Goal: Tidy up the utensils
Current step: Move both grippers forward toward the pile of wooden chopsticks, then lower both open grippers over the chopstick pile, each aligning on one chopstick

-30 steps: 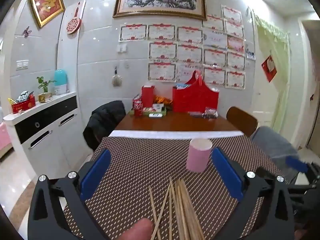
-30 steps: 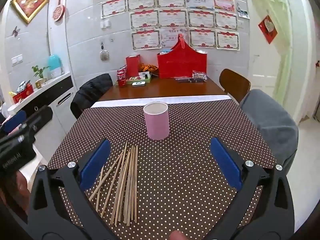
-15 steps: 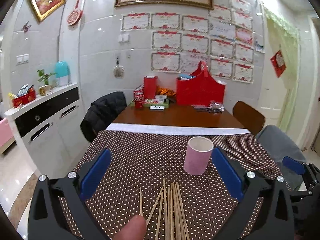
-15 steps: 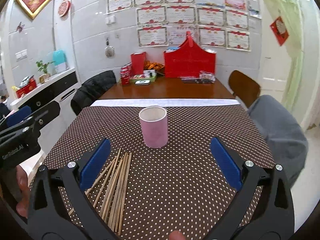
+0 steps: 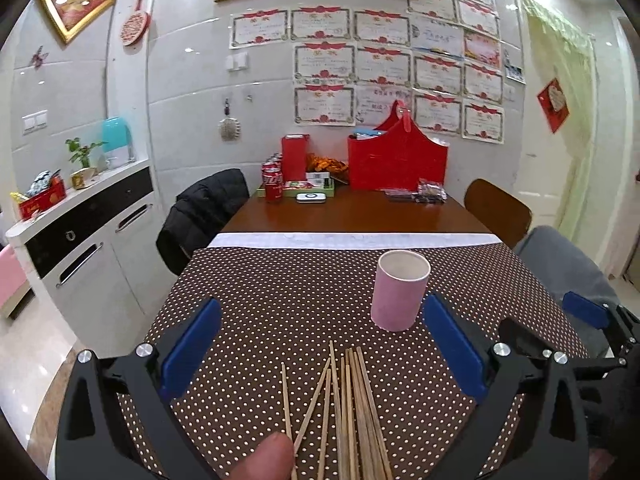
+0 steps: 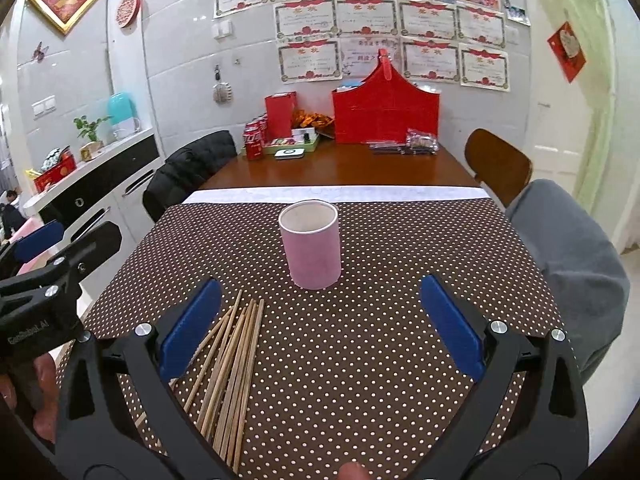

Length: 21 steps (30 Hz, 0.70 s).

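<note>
Chopsticks (image 5: 352,412): a loose bundle of wooden sticks lying flat on the dotted tablecloth (image 5: 280,300), near edge of the table; none lifted.
Pink cup (image 6: 311,250): upright and apparently empty, standing just beyond the stick tips, apart from them; the likely holder for the sticks.
Left gripper (image 5: 320,354): blue pads spread wide, nothing between them; the bundle lies between and below its fingers.
Right gripper (image 6: 320,322): pads likewise wide apart and empty; the cup sits ahead on its midline, the sticks toward its left finger.
Change over the last second: in both views the sticks and cup have slid farther ahead, so both tools have drawn back or risen a little; neither pair of pads has narrowed.
Meaning for task: judged to be the approach stage, with no stick grasped and sorting not yet begun.
Hidden or cut off: the near ends of the sticks run out of frame or under the gripper bodies; an exact stick count cannot be made where they overlap; the cup's floor is unseen.
</note>
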### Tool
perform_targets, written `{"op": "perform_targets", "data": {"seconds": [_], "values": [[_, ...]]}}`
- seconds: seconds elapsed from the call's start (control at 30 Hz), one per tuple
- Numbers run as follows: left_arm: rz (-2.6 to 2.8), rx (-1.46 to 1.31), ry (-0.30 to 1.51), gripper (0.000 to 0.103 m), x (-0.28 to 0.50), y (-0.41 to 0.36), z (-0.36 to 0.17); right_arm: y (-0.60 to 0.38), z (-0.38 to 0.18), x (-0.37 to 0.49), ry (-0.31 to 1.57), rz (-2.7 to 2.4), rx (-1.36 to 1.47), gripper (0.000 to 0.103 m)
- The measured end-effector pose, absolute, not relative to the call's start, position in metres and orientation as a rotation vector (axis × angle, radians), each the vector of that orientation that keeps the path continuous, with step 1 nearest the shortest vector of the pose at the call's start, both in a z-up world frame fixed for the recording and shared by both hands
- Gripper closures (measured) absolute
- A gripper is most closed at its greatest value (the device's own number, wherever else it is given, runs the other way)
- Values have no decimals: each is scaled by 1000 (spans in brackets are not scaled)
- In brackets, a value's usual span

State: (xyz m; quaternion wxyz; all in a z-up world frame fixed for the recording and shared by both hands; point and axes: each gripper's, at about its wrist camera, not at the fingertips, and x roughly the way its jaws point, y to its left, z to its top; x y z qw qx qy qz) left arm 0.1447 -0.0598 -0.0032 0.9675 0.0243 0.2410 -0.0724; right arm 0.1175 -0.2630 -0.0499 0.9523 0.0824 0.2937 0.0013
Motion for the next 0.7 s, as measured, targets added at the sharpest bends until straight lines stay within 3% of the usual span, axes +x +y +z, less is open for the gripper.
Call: {"op": "perform_targets", "data": {"seconds": [0.4,0.7], "values": [[-166,-14,511,4,158,-20,-19,-242,-56,126,639,-56,108,5],[-136,42,631,4,171,-8,-68,-241,-100,144,755,-6,116,5]]}}
